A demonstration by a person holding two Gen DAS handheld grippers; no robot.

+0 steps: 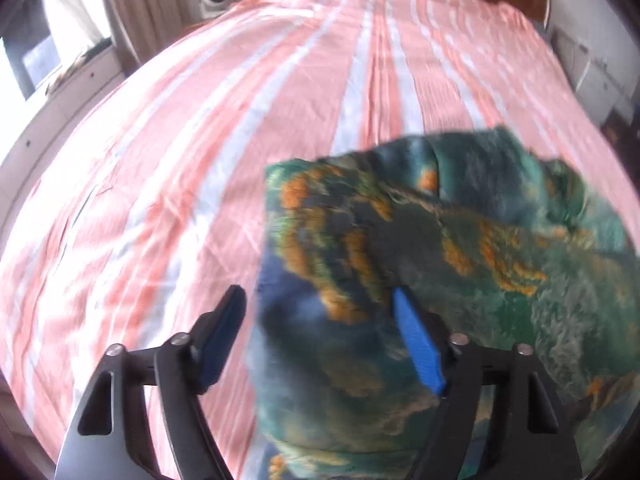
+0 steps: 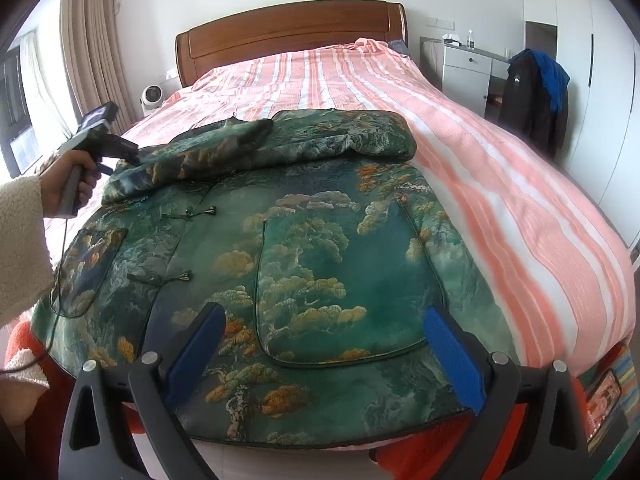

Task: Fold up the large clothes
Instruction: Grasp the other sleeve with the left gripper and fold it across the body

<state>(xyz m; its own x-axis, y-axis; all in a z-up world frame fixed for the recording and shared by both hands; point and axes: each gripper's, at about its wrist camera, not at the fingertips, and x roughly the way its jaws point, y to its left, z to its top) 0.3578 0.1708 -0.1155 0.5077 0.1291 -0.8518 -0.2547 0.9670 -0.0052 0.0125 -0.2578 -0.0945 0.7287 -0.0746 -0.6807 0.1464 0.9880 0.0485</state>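
Observation:
A large green jacket [image 2: 320, 240] with orange and cream tree prints lies flat on the bed, front up, two pockets showing. Both sleeves are folded across its upper part [image 2: 288, 136]. My right gripper [image 2: 324, 316] is open and empty, hovering over the jacket's hem near the foot of the bed. My left gripper [image 1: 320, 300] is open at the jacket's left edge [image 1: 360, 260], with cloth lying between and under its fingers; it is blurred. In the right wrist view the left gripper's body [image 2: 96, 136] is at the jacket's left shoulder, its fingertips hidden by the sleeve.
The bed has a pink and white striped sheet [image 2: 520, 200] and a wooden headboard [image 2: 288, 32]. A small white fan [image 2: 152, 98] stands left of the bed. A white dresser [image 2: 468, 68] and a chair draped with dark clothes [image 2: 536, 96] stand on the right. Orange cloth [image 2: 420, 452] hangs below the bed's foot.

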